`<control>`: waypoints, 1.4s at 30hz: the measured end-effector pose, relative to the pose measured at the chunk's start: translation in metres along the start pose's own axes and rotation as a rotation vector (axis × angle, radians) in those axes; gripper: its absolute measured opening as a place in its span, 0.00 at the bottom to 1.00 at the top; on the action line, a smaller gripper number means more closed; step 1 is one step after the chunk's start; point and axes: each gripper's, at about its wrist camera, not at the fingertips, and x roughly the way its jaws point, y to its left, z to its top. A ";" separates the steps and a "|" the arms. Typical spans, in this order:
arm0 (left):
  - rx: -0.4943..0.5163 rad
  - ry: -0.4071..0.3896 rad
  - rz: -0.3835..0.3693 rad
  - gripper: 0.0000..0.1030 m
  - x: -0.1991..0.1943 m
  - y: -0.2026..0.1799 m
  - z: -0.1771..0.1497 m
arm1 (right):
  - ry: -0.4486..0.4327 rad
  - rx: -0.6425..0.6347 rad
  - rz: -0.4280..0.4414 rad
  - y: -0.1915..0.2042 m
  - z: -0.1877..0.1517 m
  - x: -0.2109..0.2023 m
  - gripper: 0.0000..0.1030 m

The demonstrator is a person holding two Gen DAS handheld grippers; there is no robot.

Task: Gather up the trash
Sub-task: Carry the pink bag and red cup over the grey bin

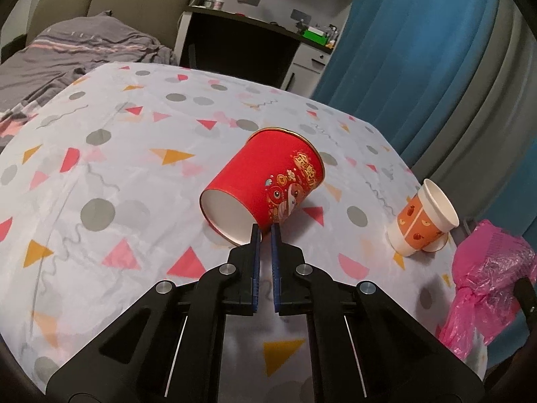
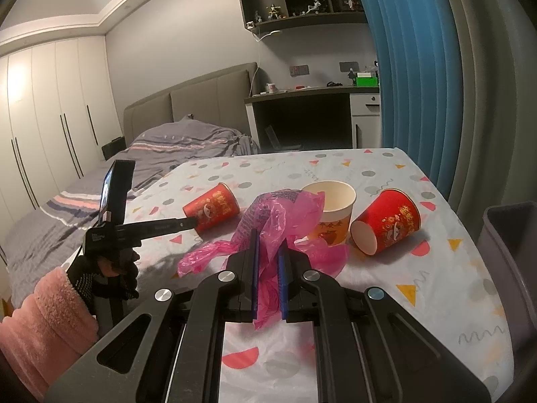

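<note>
Left wrist view: the left gripper (image 1: 265, 226) has its jaws drawn narrow on the rim of a red paper cup (image 1: 268, 181) lying on its side on the patterned tablecloth (image 1: 117, 154). An orange-and-white cup (image 1: 423, 221) lies tipped near the table's right edge, a pink plastic bag (image 1: 486, 275) just beside it.

Right wrist view: the right gripper (image 2: 269, 241) pinches the pink plastic bag (image 2: 268, 215) between narrow jaws. Behind it stands an upright cup (image 2: 334, 208); a second red cup (image 2: 386, 221) lies to its right. A grey bin (image 2: 510, 255) stands at the table's right edge.

Glossy red paper cup (image 1: 265, 188), crinkly pink plastic bag (image 2: 268, 221), printed cloth tablecloth (image 1: 134, 168)
</note>
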 end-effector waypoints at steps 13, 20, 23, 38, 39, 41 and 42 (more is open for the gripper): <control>0.030 -0.080 -0.014 0.01 -0.046 -0.028 -0.017 | -0.036 0.009 0.004 -0.006 0.002 -0.019 0.10; 0.044 -0.123 -0.043 0.01 -0.078 -0.050 -0.037 | -0.056 0.006 -0.002 -0.010 0.000 -0.039 0.10; 0.059 -0.149 -0.057 0.01 -0.094 -0.062 -0.043 | -0.066 0.010 -0.010 -0.014 -0.001 -0.049 0.10; 0.163 -0.206 -0.164 0.01 -0.132 -0.138 -0.060 | -0.116 0.034 -0.072 -0.046 -0.010 -0.097 0.10; 0.171 -0.206 -0.173 0.01 -0.131 -0.145 -0.060 | -0.119 0.038 -0.082 -0.050 -0.010 -0.100 0.10; 0.186 -0.204 -0.196 0.01 -0.128 -0.161 -0.061 | -0.126 0.046 -0.103 -0.059 -0.011 -0.106 0.10; 0.190 -0.202 -0.205 0.01 -0.127 -0.166 -0.061 | -0.128 0.049 -0.112 -0.062 -0.011 -0.108 0.10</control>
